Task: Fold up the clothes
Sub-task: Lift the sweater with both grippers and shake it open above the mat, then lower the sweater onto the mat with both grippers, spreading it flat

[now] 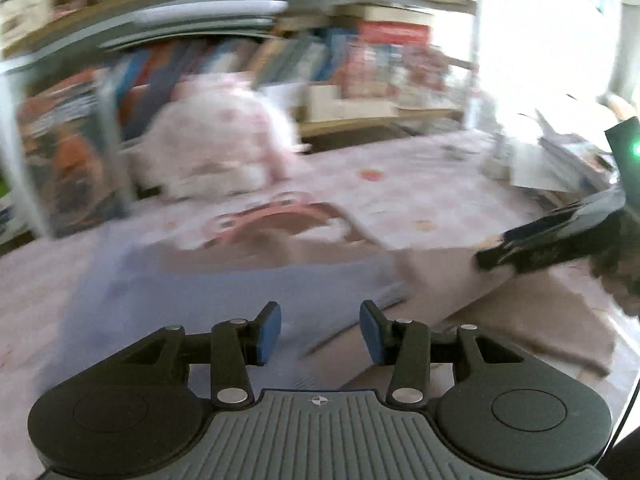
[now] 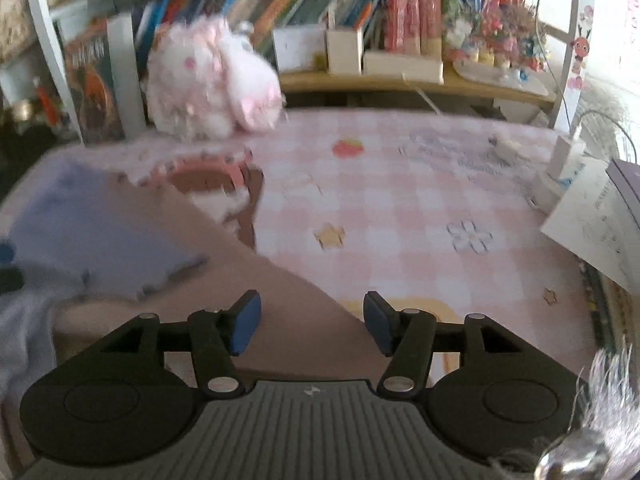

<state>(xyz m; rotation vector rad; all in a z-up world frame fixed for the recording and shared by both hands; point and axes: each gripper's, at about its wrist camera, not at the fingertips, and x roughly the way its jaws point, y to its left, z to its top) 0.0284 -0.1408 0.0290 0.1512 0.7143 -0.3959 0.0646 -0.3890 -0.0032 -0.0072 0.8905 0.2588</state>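
Clothes sit on the near-left part of the table w/ pink checked cloth (image 2: pixel 400 208): a brown garment (image 2: pixel 280 300) spread flat, pink collar (image 2: pixel 208 170) at its far end, and a lavender-blue piece (image 2: pixel 100 232) lying on top of its left half. Going left to right in the left wrist view: blurred books on shelving (image 1: pixel 72 152) far left, then a pink-white plush toy (image 1: pixel 216 148) at the far table edge. Next the lavender-blue piece (image 1: pixel 224 296) and the brown garment (image 1: pixel 480 300) just right of it.

Left gripper (image 1: pixel 320 330) is near, over the lavender fabric, jaws spread wide, nothing between the blue pads (image 1: pixel 269 334). Right gripper (image 1: pixel 532 246) shows at far right of that view, tips down at the brown garment's right edge; contact unclear, too blurry.

Right wrist view: right gripper (image 2: pixel 312 326) has fingers apart, empty, over the brown garment's near-right edge. Plush toy (image 2: pixel 212 80) far left-centre, bookshelf (image 2: pixel 360 20) behind it, papers (image 2: pixel 592 224) and a white charger (image 2: pixel 560 160) at the right table edge.
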